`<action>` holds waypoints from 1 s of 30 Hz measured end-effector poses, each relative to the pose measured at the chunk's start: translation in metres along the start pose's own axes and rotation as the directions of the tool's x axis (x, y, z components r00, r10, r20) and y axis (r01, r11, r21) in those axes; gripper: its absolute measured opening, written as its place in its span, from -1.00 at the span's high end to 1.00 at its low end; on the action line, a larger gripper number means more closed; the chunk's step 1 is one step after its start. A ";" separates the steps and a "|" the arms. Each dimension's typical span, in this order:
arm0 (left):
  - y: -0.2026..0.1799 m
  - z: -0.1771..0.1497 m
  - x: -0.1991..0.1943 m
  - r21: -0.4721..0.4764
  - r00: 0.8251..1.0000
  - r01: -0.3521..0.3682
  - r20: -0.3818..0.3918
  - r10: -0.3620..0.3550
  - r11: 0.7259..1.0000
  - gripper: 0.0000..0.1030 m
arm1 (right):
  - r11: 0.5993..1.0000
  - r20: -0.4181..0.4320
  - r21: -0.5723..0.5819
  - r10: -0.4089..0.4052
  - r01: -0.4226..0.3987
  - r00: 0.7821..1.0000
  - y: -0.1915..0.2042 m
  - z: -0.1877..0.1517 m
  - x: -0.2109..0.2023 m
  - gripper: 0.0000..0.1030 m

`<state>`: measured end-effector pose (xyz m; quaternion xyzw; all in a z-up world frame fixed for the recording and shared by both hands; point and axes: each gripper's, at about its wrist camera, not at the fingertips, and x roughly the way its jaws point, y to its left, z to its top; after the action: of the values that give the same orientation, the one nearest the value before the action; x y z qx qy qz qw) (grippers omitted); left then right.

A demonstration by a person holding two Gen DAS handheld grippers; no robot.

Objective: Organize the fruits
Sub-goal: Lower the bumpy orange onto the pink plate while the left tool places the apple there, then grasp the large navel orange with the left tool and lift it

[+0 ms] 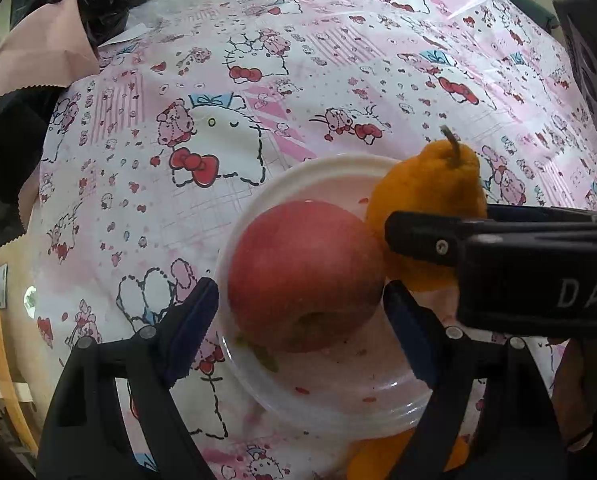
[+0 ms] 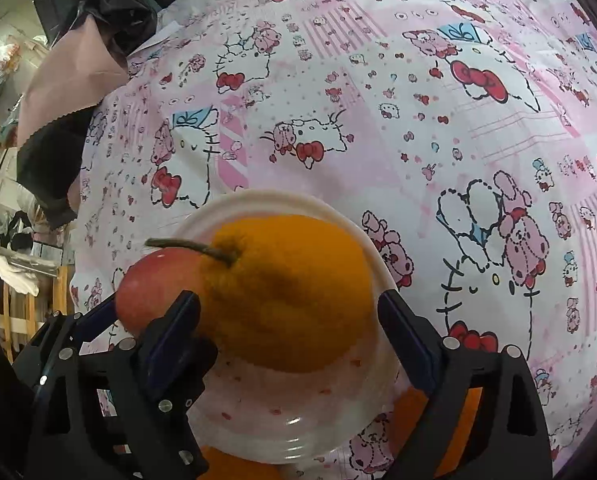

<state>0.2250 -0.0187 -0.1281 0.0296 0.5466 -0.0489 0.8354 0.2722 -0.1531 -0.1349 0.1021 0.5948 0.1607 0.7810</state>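
Placing looks like the step in hand: both fruits are sitting in the clear bowl, and each pair of tongs is standing spread around its own fruit with a gap showing at the pads, so I judge both are letting go rather than gripping. The left tongs are straddling the red apple, pads apart from its skin on both sides; the right tongs are bracketing the orange citrus, the right-hand pad clearly off it, the left-hand one very close, contact hard to tell. The bowl is resting on the desk near its front edge, toward the cameras. The next move is calling for lifting both tongs straight up and out without nudging the fruits, since they are touching each other and could roll. More orange fruit is peeking from under the bowl's near rim, probably waiting its turn. The apple is looking smooth, waxy and round; the citrus is looking pebbled, pear-shaped, with a necked top and a dry woody stem. The bowl is thin, glossy plastic; the desk's cover is a slick pink cartoon-print sheet.
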 end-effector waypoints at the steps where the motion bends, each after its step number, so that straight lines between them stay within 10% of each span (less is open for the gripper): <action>1: 0.001 0.000 -0.002 -0.007 1.000 0.000 0.003 0.000 1.000 -0.60 | 1.000 0.004 0.003 -0.001 0.001 1.000 -0.001 0.000 -0.002 -0.80; 30: 0.018 -0.054 -0.133 -0.158 0.989 0.050 0.147 -0.027 0.986 -0.60 | 0.991 0.153 0.101 0.067 -0.083 0.986 -0.033 -0.089 -0.139 -0.80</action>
<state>0.1251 0.0111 -0.0275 -0.0522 0.4875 -0.0228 0.8712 0.1573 -0.2379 -0.0464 0.1777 0.5382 0.1498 0.8101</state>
